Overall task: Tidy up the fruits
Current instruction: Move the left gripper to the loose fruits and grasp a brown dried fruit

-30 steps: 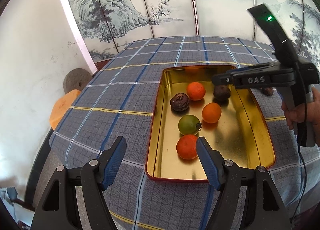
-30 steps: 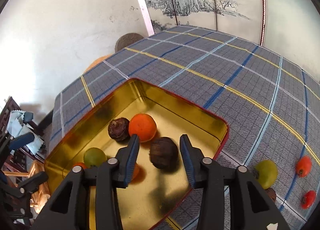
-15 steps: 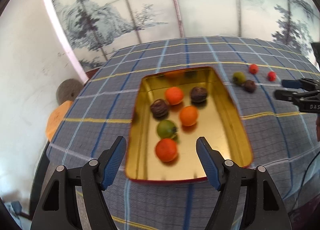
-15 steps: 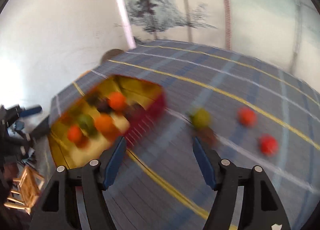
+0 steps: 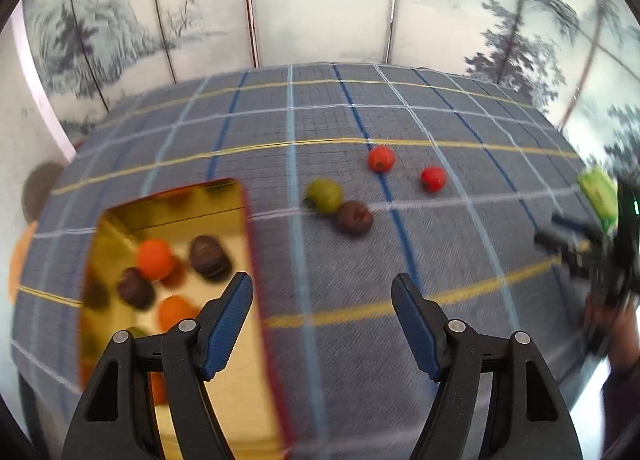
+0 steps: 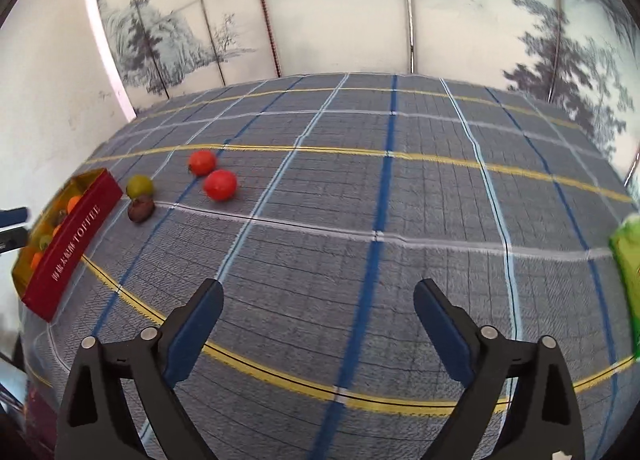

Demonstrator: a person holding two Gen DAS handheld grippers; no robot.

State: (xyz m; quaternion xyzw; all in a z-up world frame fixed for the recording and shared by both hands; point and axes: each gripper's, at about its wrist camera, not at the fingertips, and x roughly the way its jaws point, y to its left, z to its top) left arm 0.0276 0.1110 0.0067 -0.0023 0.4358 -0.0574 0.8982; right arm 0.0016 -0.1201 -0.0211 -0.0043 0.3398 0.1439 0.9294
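A gold tin tray with red sides [image 5: 240,220] [image 6: 76,236] holds several orange, brown and green fruits at the left. On the checked cloth beside it lie a green fruit [image 5: 324,195] [image 6: 139,185], a brown fruit [image 5: 354,217] [image 6: 141,210] touching it, and two red fruits [image 5: 381,158] [image 5: 433,178] [image 6: 202,162] [image 6: 220,185]. My left gripper [image 5: 322,292] is open and empty above the tray's right edge. My right gripper [image 6: 318,300] is open and empty over bare cloth, well right of the fruits; it also shows at the far right in the left wrist view [image 5: 592,256].
A green packet [image 6: 626,276] [image 5: 598,196] lies near the table's right edge. A painted folding screen [image 6: 360,8] stands behind the table. A white wall [image 6: 48,60] is at the left. The checked cloth [image 6: 360,200] covers the whole table.
My right gripper has let go of the brown fruit in the tray, opened wide and swung right over the cloth. My left gripper view has also swung right, toward the loose fruits.
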